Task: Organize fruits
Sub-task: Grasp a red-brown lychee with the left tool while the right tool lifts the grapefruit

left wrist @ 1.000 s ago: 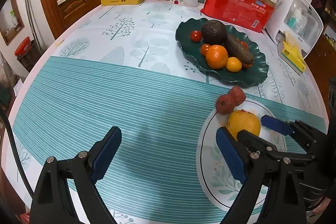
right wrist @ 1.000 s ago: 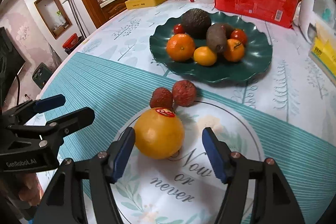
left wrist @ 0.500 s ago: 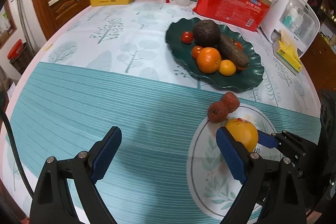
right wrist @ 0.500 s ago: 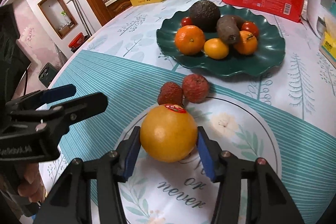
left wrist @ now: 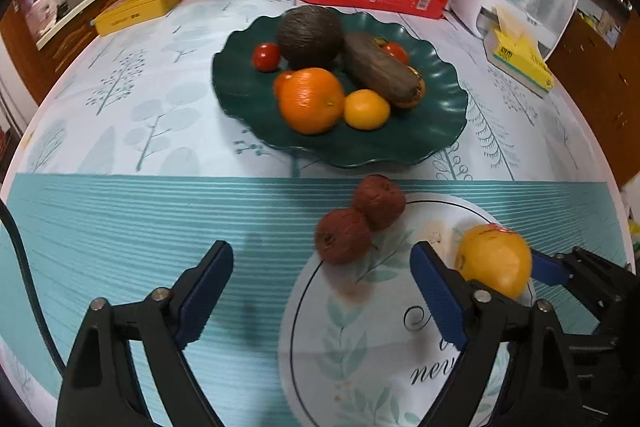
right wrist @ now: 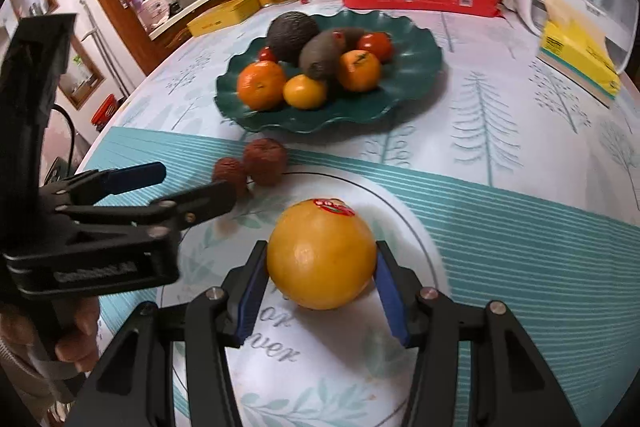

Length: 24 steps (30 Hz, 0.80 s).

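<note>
Now right claw (right wrist: 322, 283) clamped on yellow grapefruit (right wrist: 322, 255), left claw (left wrist: 320, 279) wide, empty.

Both wrist views tilt down, close over the white plate (left wrist: 304, 307), sharing green plate (right wrist: 416, 83) beyond

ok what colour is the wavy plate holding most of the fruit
Dark green plate, clearest in the left wrist view.

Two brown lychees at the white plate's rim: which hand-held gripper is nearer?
Left. The left hand-held gripper, open, hangs just short of the two brown lychees. The right hand-held gripper is further along the white plate, clamped on the large yellow-orange citrus.
</note>
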Motion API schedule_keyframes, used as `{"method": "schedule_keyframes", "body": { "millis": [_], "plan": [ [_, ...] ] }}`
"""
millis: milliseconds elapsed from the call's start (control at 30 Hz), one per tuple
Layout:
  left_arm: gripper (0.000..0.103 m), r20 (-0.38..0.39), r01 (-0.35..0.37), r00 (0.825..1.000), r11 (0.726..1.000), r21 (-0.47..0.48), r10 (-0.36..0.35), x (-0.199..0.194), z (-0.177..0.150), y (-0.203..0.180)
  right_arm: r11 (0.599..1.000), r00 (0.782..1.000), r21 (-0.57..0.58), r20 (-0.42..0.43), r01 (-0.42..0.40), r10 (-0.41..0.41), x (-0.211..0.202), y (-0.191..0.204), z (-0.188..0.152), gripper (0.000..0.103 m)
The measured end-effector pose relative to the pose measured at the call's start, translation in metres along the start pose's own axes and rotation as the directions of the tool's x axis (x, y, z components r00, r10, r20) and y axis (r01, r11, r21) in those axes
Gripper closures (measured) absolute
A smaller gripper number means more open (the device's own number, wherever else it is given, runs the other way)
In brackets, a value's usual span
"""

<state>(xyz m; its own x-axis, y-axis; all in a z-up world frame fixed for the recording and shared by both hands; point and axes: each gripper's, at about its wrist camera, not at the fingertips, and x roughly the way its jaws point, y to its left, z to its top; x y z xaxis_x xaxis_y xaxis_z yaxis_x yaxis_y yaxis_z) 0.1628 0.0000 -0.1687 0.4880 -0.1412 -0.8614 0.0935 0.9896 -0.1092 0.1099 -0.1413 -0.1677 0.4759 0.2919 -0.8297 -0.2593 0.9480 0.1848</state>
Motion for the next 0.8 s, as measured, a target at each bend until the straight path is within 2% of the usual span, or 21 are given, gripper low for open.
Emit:
{"method": "schedule_keyframes", "body": {
  "millis": [300,367,400,600,800],
  "plan": [
    [0.056,-0.016,0.013,1.0,1.0,0.012,-0.013,0.017,0.002,-0.003,1.0,1.0,0.022,0.007,0.009,-0.009,-0.004,-0.007,-0.003,0.051],
    [0.071,-0.011,0.02,1.0,1.0,0.022,-0.02,0.016,0.001,-0.004,1.0,1.0,0.024,0.007,0.01,-0.01,-0.004,-0.007,-0.003,0.051],
    [0.073,-0.011,0.023,1.0,1.0,0.021,-0.023,0.016,0.001,-0.003,1.0,1.0,0.024,0.007,0.011,-0.011,-0.004,-0.006,-0.003,0.051],
    [0.074,0.0,0.038,0.999,0.999,-0.019,-0.038,0.0,-0.002,0.004,1.0,1.0,0.025,0.007,0.005,-0.005,-0.006,-0.007,-0.003,0.052],
    [0.074,0.036,0.03,0.999,0.999,-0.022,-0.029,-0.046,0.014,0.008,0.999,1.0,0.029,0.006,-0.014,0.014,-0.026,-0.004,0.015,0.052]
  ]
}}
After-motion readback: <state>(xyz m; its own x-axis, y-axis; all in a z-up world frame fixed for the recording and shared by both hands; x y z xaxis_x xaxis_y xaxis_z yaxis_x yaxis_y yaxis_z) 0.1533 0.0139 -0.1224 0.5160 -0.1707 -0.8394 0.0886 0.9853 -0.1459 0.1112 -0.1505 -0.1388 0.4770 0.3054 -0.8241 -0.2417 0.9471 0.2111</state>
